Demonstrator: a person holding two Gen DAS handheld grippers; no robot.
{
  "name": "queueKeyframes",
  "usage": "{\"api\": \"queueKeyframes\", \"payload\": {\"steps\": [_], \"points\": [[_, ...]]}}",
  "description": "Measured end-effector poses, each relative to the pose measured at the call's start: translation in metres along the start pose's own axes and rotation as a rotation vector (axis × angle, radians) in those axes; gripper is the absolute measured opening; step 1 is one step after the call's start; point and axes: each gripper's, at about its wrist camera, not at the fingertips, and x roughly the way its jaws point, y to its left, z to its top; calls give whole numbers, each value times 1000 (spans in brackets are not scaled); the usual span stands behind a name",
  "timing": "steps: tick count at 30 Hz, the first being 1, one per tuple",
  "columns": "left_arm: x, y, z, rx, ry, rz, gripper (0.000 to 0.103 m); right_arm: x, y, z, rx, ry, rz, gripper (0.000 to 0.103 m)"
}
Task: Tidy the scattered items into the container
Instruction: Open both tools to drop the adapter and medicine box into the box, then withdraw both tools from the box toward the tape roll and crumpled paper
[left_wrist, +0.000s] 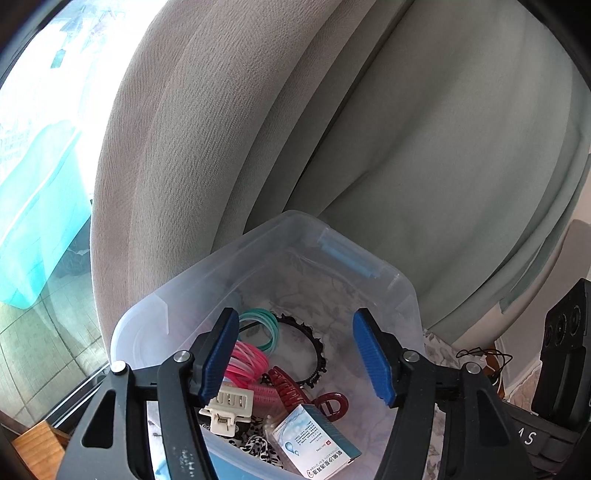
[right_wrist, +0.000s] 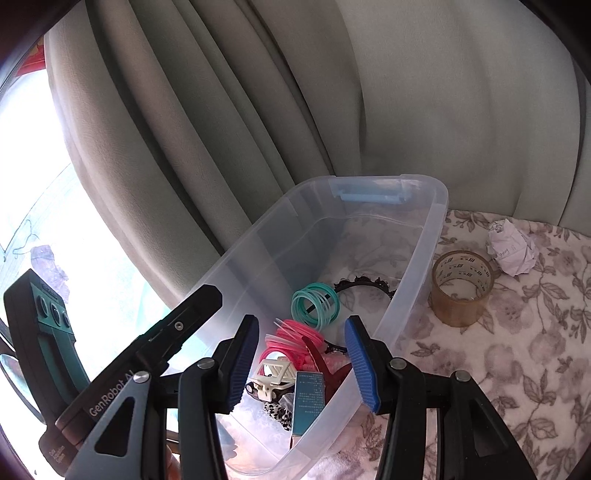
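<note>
Left gripper (left_wrist: 295, 356) hangs empty, jaws apart, over my clear container (left_wrist: 236, 254); the medicine box (left_wrist: 317, 443) lies inside below it. Right gripper (right_wrist: 301, 363) (also gaping, nothing held) hovers at the container's near rim, tape roll (right_wrist: 461, 288) beyond its right wall.

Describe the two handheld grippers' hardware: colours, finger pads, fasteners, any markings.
The left gripper and the right gripper look alike: black angular linkage arms with triangular cut-outs, silver round pivot fasteners, and ribbed blue pads on the fingers. In the right wrist view, the left unit's body carries white "GenRobot AI" lettering and a teal section.
</note>
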Motion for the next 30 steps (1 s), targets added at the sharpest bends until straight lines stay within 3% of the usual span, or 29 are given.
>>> {"api": "queueKeyframes", "payload": {"steps": [3, 11, 30], "points": [[6, -10, 17, 2, 1, 2, 66, -4, 1, -1, 2, -1, -4, 53], [-23, -25, 25, 2, -27, 0, 72, -20, 3, -3, 12, -13, -7, 53], [-60, -89, 20, 137, -63, -9, 73, -112, -18, -13, 108, -200, -45, 81]]}}
